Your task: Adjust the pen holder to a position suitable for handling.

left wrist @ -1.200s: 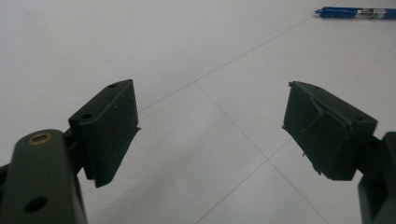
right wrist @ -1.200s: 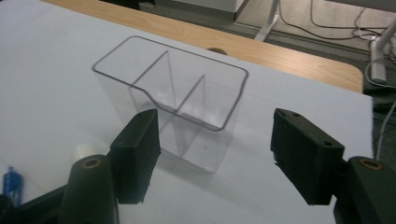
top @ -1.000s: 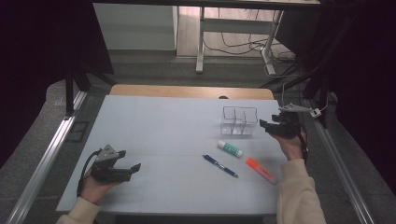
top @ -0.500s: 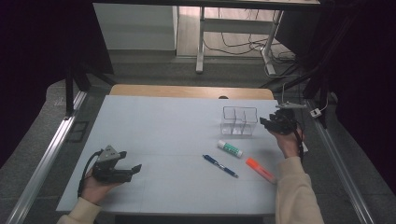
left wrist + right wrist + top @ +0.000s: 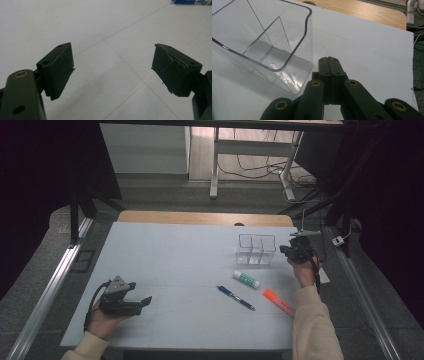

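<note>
Right now the right gripper (image 5: 288, 251) sits at the far right of the white table (image 5: 175, 255), just beside the right wall of the clear plastic organizer (image 5: 256, 249); touching or not, can't tell from the high view. Its jaws have just been closing and now stand pressed flat together with nothing between them, clear in the right gripper view, where the closed gripper tips (image 5: 329, 60) hover just right of the organizer's rounded corner (image 5: 287, 45). The organizer stands upright, divided into compartments, all empty as far as can be seen. The left gripper (image 5: 143, 300) rests low at the near left of the table, held in the person's left hand (image 5: 102, 317), well apart from everything else. Its jaws are spread wide, nothing between them, only bare table surface seen past the pads (image 5: 60, 67) in the left gripper view. Nearer the person than the organizer lie three things in a loose row: a glue stick (image 5: 246, 279) with green label, a blue pen (image 5: 235, 297), and an orange marker (image 5: 278, 301) near the right forearm's sleeve (image 5: 312, 330). The pen's tip end (image 5: 191, 1) also peeks in at the top edge of the left gripper view. All three lie flat, apart from each other.
</note>
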`<move>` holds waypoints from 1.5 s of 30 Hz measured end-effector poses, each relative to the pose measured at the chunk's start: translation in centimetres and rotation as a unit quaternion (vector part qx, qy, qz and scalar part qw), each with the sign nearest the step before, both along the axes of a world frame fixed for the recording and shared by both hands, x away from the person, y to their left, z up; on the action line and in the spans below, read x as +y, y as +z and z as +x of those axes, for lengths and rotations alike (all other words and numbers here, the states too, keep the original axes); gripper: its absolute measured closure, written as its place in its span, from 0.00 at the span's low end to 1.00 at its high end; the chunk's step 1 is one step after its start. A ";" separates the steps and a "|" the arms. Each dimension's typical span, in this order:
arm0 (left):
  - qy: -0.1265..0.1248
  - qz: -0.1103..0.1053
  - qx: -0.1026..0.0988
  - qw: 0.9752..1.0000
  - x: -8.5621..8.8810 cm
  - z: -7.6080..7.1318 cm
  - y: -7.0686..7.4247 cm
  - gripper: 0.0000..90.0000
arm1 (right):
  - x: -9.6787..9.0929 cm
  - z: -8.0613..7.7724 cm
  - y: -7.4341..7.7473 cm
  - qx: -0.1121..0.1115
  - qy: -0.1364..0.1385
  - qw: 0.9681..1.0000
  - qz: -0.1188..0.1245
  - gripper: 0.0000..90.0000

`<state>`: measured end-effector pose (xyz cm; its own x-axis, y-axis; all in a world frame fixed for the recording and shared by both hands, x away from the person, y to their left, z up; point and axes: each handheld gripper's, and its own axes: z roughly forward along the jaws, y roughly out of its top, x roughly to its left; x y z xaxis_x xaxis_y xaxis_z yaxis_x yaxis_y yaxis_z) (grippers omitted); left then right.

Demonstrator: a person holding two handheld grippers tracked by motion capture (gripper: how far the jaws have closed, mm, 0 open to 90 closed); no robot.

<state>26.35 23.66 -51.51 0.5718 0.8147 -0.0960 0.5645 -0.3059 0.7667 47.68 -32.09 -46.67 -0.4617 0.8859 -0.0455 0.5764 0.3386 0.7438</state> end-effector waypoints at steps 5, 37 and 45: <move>0.000 0.002 0.000 1.000 0.0 0.0 0.0 0.20 | 0.3 0.4 -0.6 0.005 0.002 1.000 -0.002 1.00; 0.000 0.005 -0.001 1.000 0.1 0.0 -0.1 0.20 | 1.3 1.0 -1.9 0.024 0.022 0.999 0.011 1.00; 0.001 0.006 0.000 1.000 0.2 0.1 -0.2 0.20 | 2.0 1.0 -2.0 0.025 0.029 0.999 0.009 1.00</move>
<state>26.41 23.82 -51.67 0.5709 0.8165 -0.0863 0.5643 -0.3139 0.7636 48.71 -30.07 -48.63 -0.5137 0.8580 -0.0050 0.5927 0.3590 0.7210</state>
